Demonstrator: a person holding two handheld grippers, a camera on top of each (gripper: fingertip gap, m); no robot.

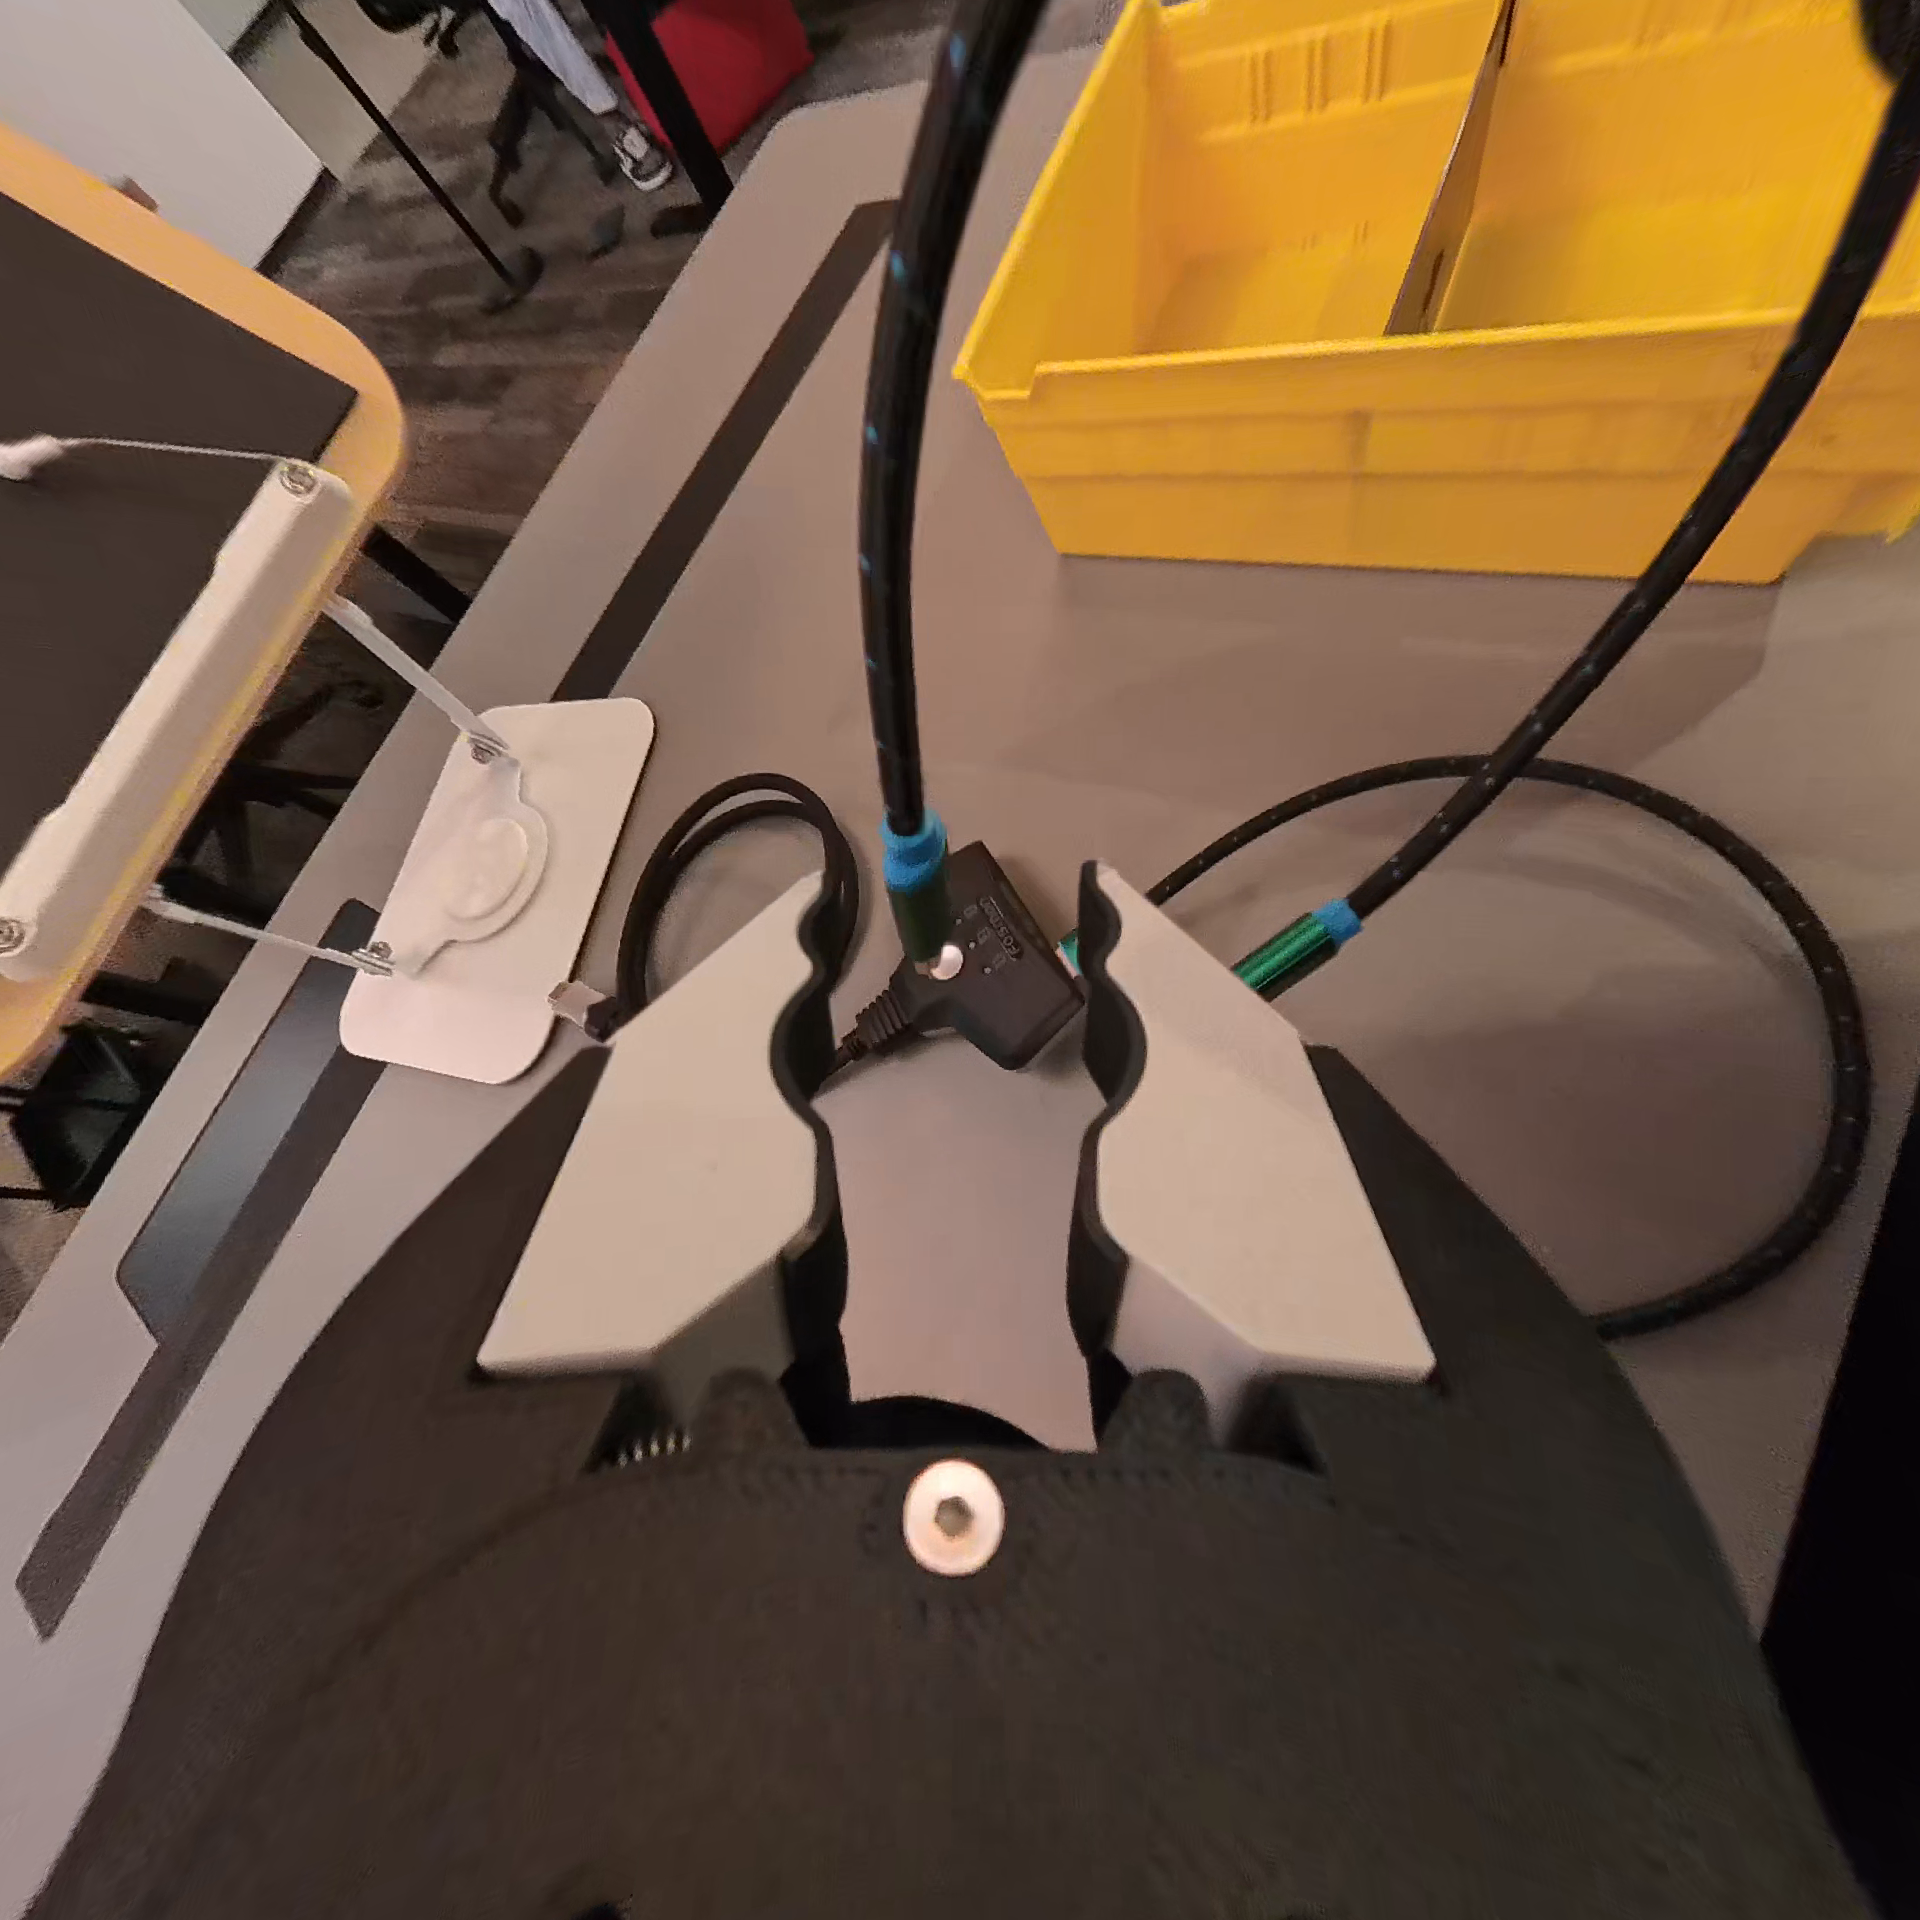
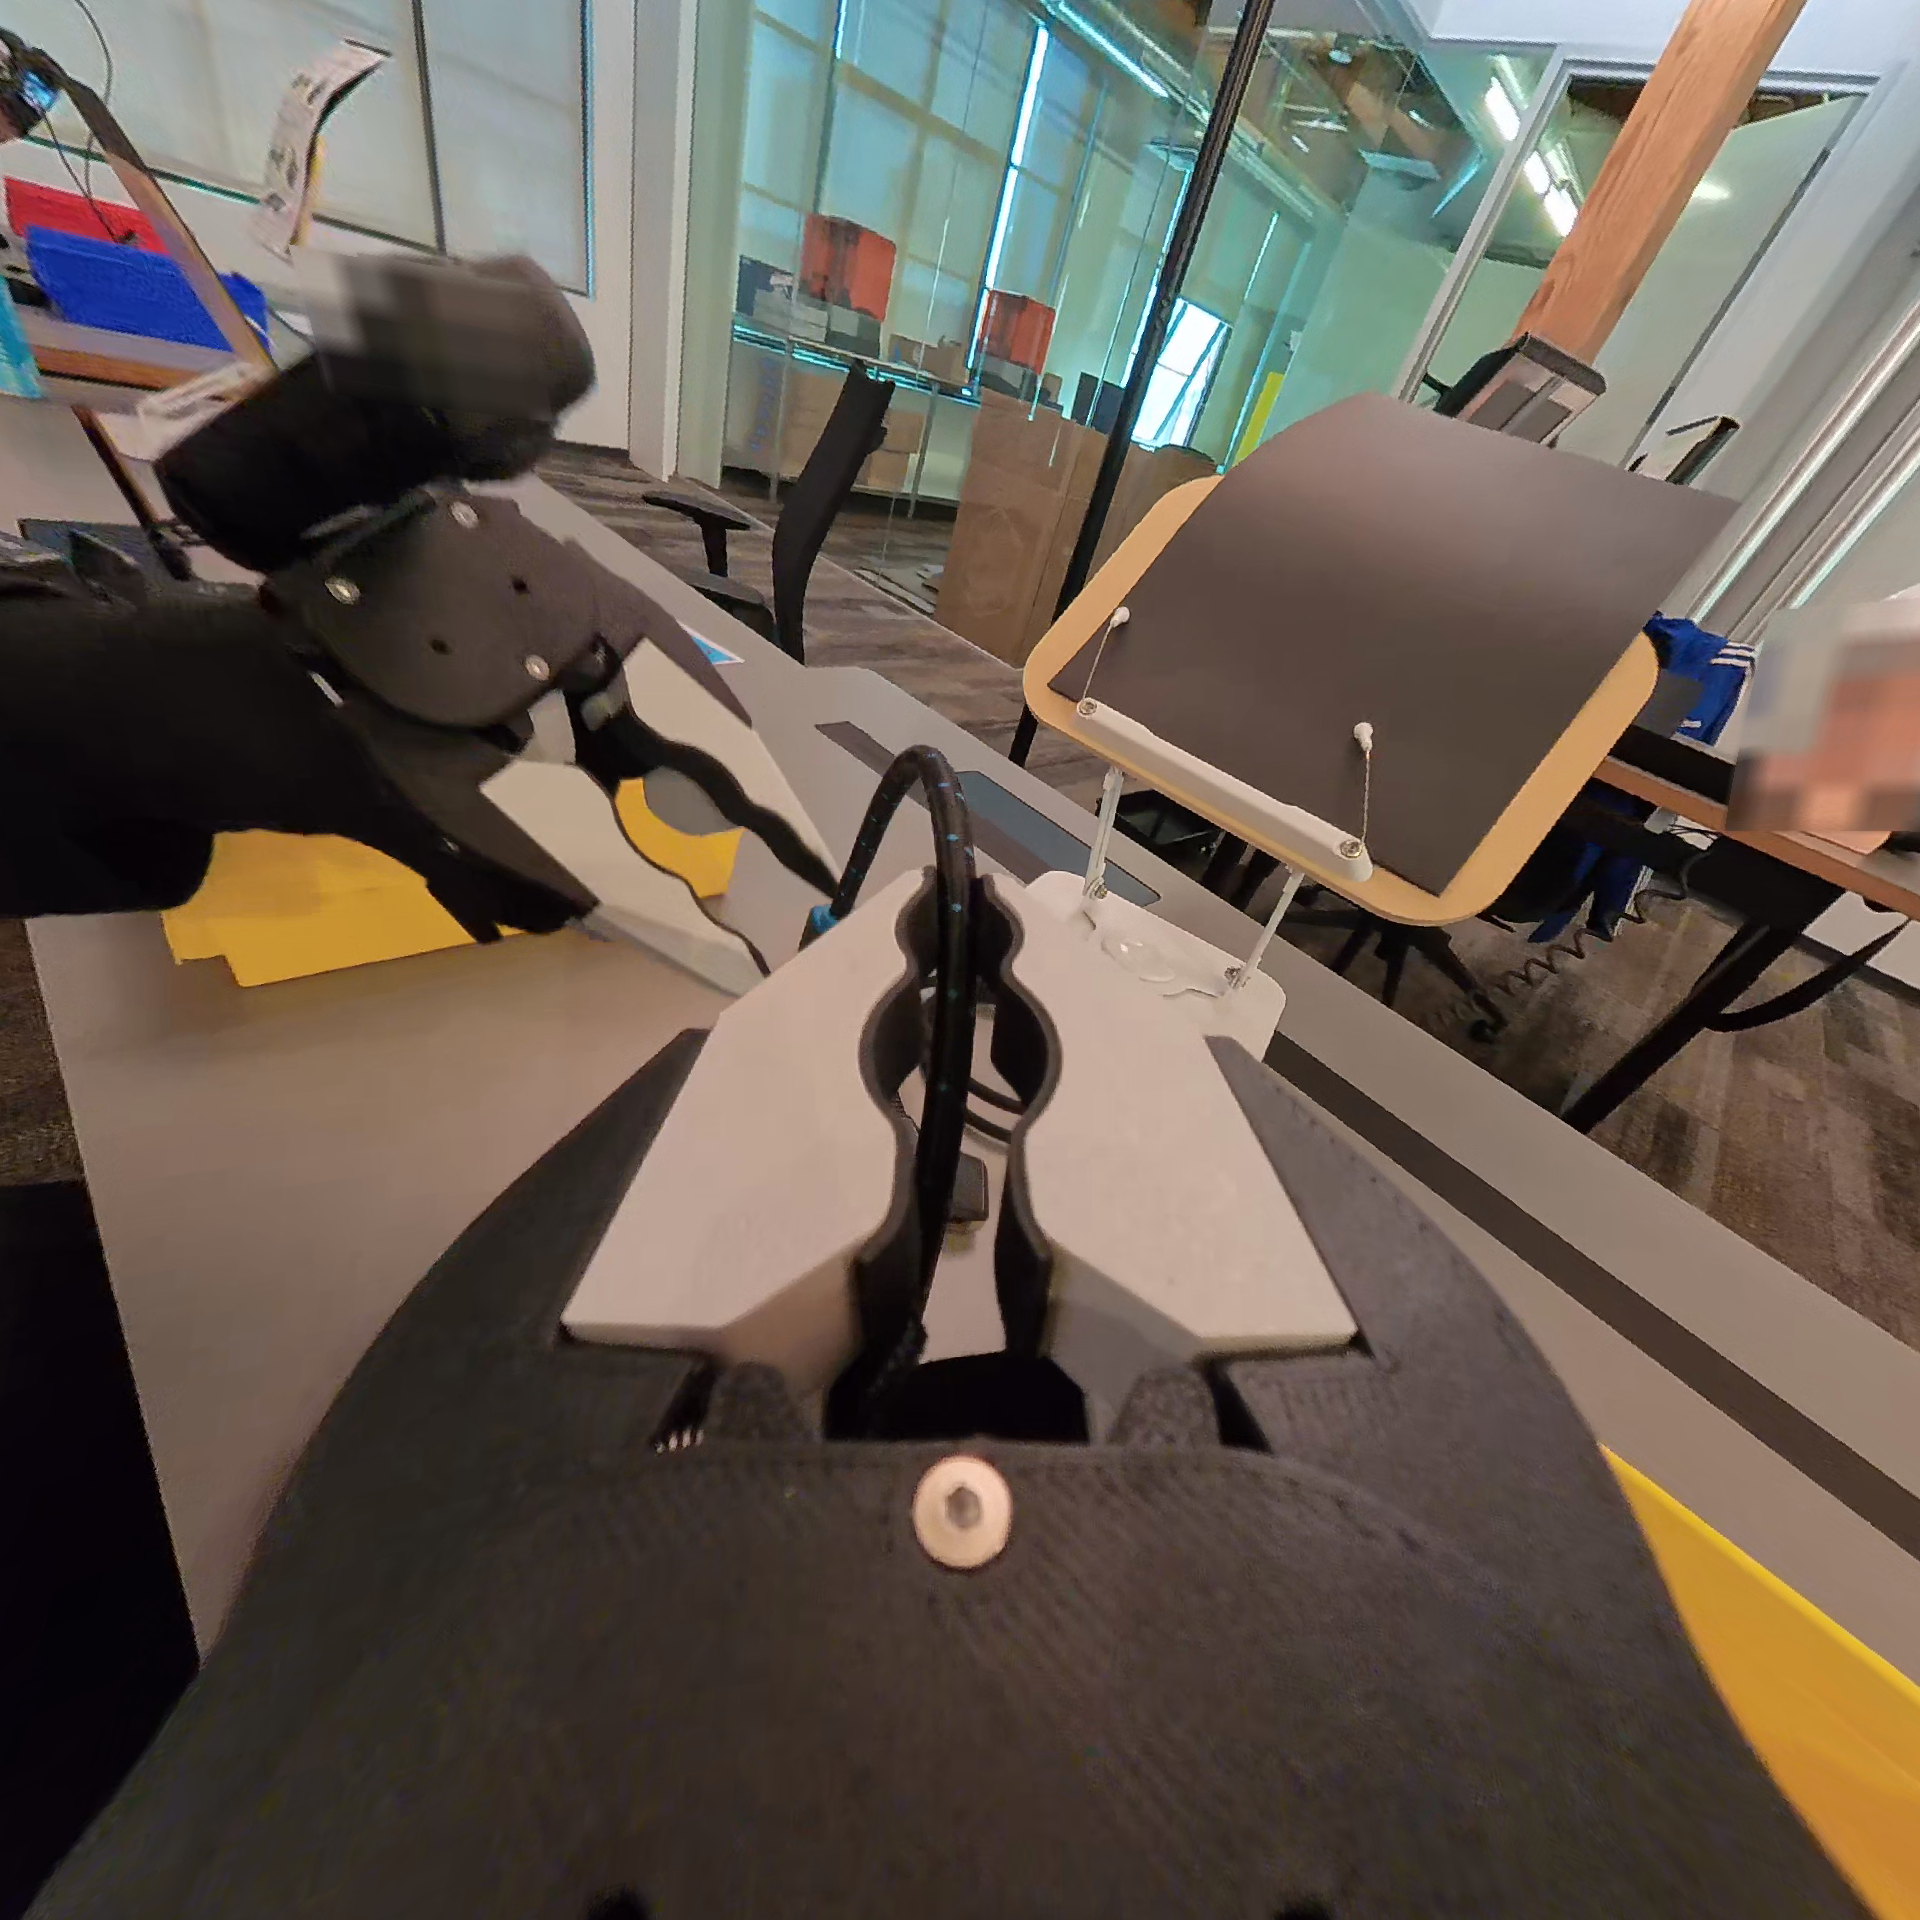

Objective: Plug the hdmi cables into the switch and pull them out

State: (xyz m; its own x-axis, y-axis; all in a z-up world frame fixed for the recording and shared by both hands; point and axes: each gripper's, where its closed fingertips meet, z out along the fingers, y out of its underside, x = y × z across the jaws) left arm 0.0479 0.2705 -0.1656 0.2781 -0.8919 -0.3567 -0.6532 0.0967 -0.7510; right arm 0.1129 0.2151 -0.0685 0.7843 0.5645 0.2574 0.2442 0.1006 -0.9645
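L tongs [image 1: 956, 966] are spread wide w/ nothing between the fingers, poised just above the black HDMI switch [image 1: 982, 961], which lies flat on the grey worktop [image 1: 1299, 707] right at the fingertips. One braided black HDMI cable [image 1: 899, 447] w/ blue flecks drops from above; its blue-collared, green-barrelled plug [image 1: 914, 883] stands upright at the switch's near-left corner and looks seated there, though the exact port can't be made out. A 2nd HDMI cable [image 1: 1621, 831] loops over the worktop to the right; its green plug [image 1: 1288, 951] w/ blue collar points toward the switch's right side, partly hidden behind the right finger, so can't tell if it's plugged in. The switch's own thin black lead [image 1: 727, 873] curls off to the left, ending in a small connector beside the white base plate of a stand [image 1: 499, 883] carrying a dark, wood-edged board. A yellow bin [image 1: 1403, 416] sits farther back. In the right wrist view, R tongs [image 2: 961, 1039] are closed down on the braided cable [image 2: 951, 1039], which runs lengthwise along the gap between the fingers and arches up beyond the tips. The left tool shows there too, blurred.
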